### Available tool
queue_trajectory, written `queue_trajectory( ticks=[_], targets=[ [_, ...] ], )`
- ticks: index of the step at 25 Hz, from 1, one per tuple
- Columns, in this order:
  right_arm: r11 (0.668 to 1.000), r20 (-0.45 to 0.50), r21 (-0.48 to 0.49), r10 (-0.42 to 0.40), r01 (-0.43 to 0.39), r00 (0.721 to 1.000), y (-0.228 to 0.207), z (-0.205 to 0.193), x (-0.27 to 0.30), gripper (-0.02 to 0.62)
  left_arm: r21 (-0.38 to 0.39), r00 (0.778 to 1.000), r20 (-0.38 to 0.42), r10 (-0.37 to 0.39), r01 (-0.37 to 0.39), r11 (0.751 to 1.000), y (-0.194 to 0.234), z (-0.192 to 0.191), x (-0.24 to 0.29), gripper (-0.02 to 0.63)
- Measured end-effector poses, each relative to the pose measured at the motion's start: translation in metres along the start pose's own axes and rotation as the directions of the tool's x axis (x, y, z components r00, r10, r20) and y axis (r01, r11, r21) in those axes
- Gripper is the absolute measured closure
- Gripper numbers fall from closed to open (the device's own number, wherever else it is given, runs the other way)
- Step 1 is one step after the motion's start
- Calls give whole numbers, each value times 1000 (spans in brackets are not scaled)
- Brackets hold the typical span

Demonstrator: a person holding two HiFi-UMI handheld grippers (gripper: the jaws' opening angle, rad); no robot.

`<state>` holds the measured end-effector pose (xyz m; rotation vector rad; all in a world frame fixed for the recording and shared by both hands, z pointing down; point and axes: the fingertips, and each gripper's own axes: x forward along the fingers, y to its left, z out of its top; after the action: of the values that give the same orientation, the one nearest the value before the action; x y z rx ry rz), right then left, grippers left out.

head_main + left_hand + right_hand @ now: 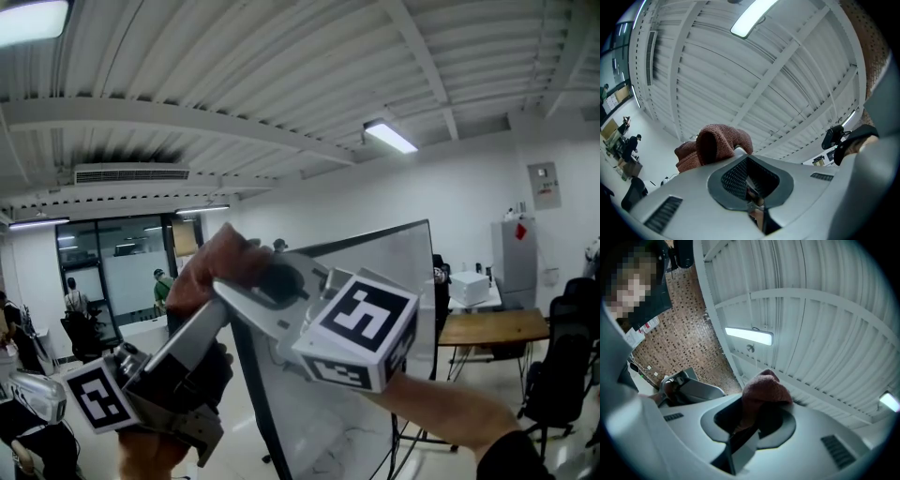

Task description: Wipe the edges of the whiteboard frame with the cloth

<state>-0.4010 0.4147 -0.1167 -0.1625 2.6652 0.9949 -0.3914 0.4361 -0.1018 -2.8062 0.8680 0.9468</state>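
Observation:
The whiteboard (370, 258) stands tilted in the middle of the head view, inside a thin black frame (255, 398). A reddish-brown cloth (225, 258) sits at the frame's top left corner. My right gripper (239, 286) reaches in from the right and is shut on that cloth (764, 392), which bulges out of its jaws (752, 420). My left gripper (223, 317) comes up from the lower left to the frame's left edge just under the cloth. Its jaws (749, 187) stand nearly together with a thin dark edge between them. The cloth (717, 143) shows just beyond their tips.
A wooden table (492, 328) with a white box (469, 286) stands at the right, with a grey cabinet (514, 253) behind it. A black chair (562, 366) is at the far right. People (161, 286) stand at the far left. Ceiling lamps (389, 136) hang overhead.

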Motion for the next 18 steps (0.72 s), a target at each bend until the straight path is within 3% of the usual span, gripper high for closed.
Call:
queue_trajectory(
  ticks=[9, 18],
  targets=[
    [1000, 5, -20, -18, 18, 1000, -23, 20, 4, 506, -24, 1000, 15, 19, -19, 1000, -1, 19, 20, 609],
    [992, -49, 128, 30, -24, 998, -49, 10, 3, 505, -78, 998, 29, 57, -55, 995, 9, 23, 42, 609]
  ],
)
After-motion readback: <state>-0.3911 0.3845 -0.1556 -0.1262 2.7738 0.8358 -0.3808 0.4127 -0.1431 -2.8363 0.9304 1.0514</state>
